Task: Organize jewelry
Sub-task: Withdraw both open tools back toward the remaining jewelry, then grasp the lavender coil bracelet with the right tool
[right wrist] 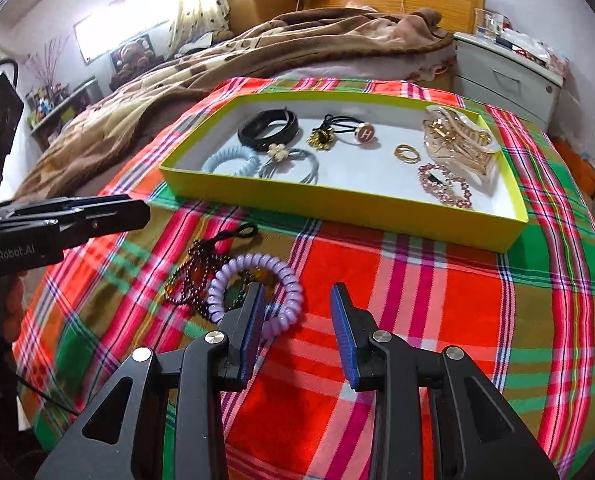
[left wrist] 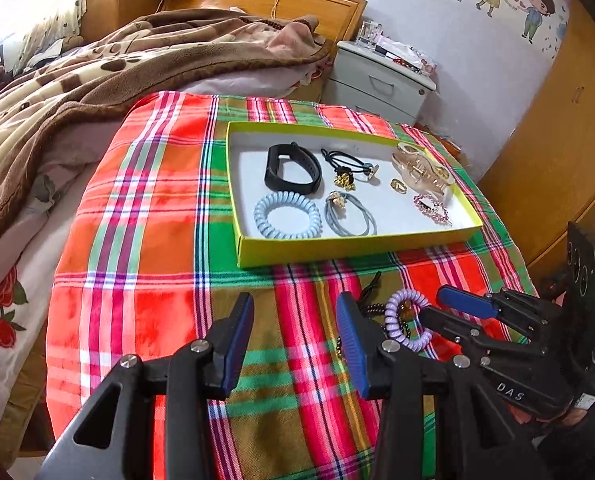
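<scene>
One container is present: a shallow yellow-green tray (right wrist: 337,200) with a white floor, lying flat on the plaid cloth (right wrist: 437,300) that covers the table. Its contents, as seen from the right wrist view: a black band (right wrist: 267,130) at the far left; a pale blue coil hair tie (right wrist: 229,162) nearer the front wall; a grey elastic with a cream flower charm (right wrist: 293,164) just beside it; a black elastic with a gold cluster and an "H" button (right wrist: 339,130) near the middle; gold rings (right wrist: 407,153); a clear gold-trimmed claw clip (right wrist: 459,142) against the right wall; and a pink rhinestone clip (right wrist: 445,186) in front of that.

Outside the tray, on the cloth near its front wall, lie a lilac coil hair tie (right wrist: 257,292) and, partly under it, a dark beaded bracelet (right wrist: 195,276) with a black cord loop.

Right gripper (right wrist: 297,328): jaws apart, holding nothing; the left finger overlaps the lilac coil in view, and contact cannot be confirmed. Left gripper (left wrist: 293,332): jaws apart, empty, above bare cloth just left of the loose items.
</scene>
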The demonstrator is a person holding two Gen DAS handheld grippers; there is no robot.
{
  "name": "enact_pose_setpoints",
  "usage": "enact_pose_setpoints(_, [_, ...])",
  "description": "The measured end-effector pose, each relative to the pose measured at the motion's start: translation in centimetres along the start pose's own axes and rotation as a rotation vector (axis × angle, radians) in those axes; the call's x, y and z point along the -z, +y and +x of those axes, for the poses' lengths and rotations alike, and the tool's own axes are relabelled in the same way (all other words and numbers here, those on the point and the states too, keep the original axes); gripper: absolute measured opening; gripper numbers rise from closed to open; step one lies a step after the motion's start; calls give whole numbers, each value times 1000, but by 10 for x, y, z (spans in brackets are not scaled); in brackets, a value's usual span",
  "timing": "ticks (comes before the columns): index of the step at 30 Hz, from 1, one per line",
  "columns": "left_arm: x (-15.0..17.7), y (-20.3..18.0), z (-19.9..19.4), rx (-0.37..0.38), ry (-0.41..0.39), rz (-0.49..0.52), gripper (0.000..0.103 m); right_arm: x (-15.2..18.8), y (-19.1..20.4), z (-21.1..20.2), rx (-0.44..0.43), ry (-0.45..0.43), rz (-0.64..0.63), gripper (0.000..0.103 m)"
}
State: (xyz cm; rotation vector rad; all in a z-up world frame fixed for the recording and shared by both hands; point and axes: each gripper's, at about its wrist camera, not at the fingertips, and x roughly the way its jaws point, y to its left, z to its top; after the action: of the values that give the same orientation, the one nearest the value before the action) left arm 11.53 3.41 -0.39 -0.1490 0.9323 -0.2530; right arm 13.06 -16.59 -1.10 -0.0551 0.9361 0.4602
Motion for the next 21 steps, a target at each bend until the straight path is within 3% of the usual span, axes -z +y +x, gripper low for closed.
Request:
enact_pose_setpoints(3, [3,3,0,0,3,-7,44,2,4,3,16,11,-16,35])
enact_pose_setpoints(7, [6,7,0,-5,8,-16,44,3,6,2,21,13,-24,23])
enact_pose_setpoints(12, [9,9,-1,-3,7,-21,44,5,8,1,26,13,-35,19])
enact_pose_setpoints(14, [9,9,-1,-1,9,-20,44,5,8,0,29,9,-32,10])
enact_pose_setpoints(21, [11,5,-1,-2,16,-15,44,8,0,-7,12,-22,20,10])
